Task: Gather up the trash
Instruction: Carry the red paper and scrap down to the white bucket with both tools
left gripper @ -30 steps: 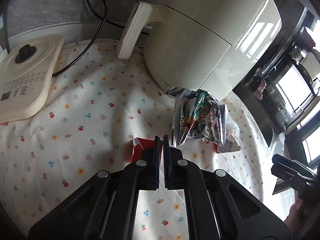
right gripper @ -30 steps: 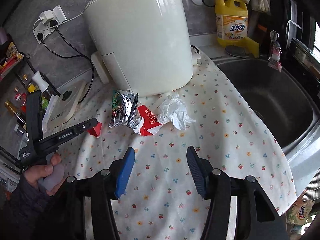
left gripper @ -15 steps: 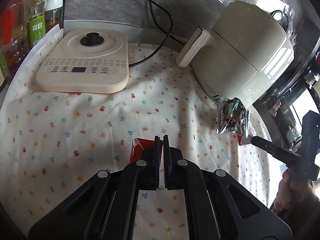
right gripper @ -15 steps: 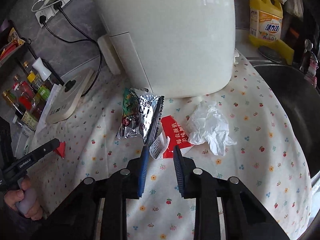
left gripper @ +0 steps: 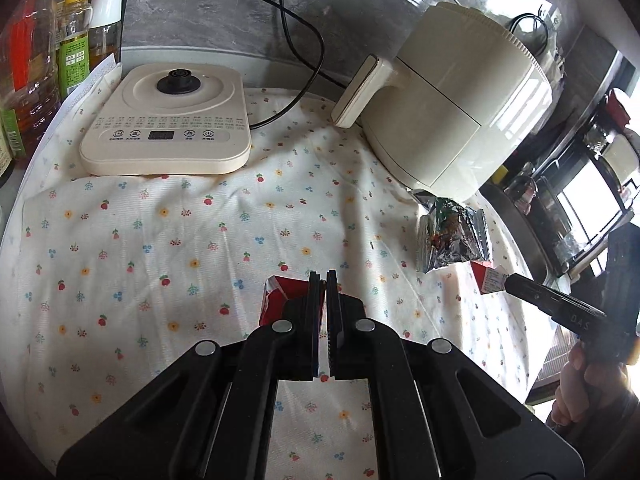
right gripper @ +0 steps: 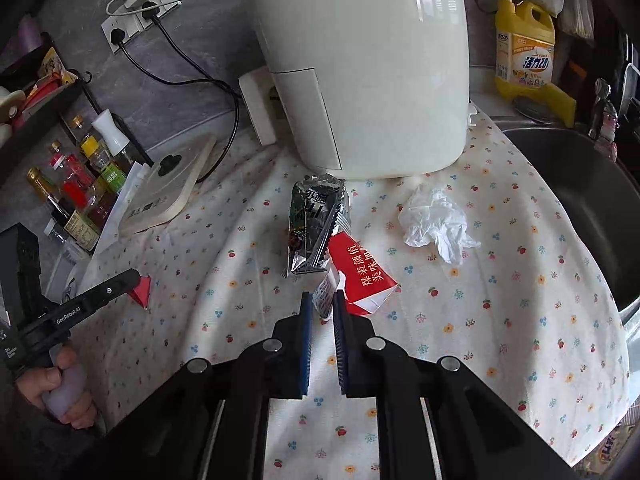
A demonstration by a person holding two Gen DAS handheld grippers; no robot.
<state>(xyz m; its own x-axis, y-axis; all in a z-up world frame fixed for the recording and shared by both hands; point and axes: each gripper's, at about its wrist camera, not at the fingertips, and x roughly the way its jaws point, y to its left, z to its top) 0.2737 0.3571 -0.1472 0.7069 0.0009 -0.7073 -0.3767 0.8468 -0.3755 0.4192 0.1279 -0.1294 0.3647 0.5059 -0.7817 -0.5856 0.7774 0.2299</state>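
Black left gripper (left gripper: 323, 280) is clamped on a small red paper scrap (left gripper: 276, 300) over the floral cloth's (left gripper: 160, 240) near-left part. Right gripper (right gripper: 321, 300), jaws narrow, pinches the white end of a red carton wrapper (right gripper: 360, 276) mid-cloth. Beyond lie a crumpled foil snack bag (right gripper: 316, 224) and white tissue wad (right gripper: 436, 220), before the cream air fryer (right gripper: 360, 60).
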